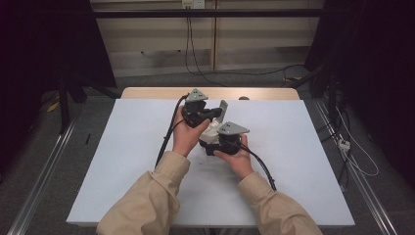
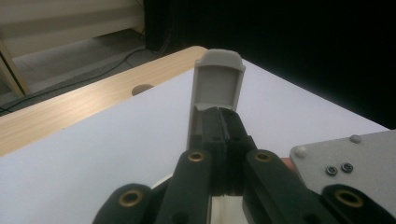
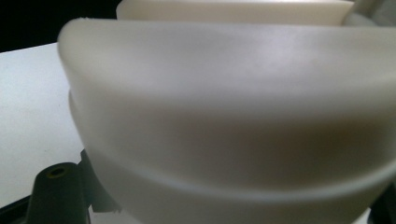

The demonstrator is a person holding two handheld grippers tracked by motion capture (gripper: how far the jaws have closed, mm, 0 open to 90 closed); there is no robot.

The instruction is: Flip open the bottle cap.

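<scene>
A cream-white container (image 1: 211, 131) sits at the middle of the table between both hands. Its grey-white hinged lid (image 1: 223, 108) stands upright above it. My left gripper (image 1: 215, 114) reaches in from the left. In the left gripper view, the left gripper (image 2: 223, 117) is shut on the lid's (image 2: 218, 84) lower edge. My right gripper (image 1: 214, 146) comes in from the near side, shut on the container's body. That rounded body (image 3: 233, 116) sits very close in the right gripper view and hides most of the jaws.
A white sheet (image 1: 122, 161) covers the table, with a wooden strip (image 1: 147, 93) and a round hole (image 1: 243, 98) along the far edge. Cables trail from both grippers toward the person. Metal rails (image 1: 44, 171) and floor cables (image 1: 352, 147) flank the table.
</scene>
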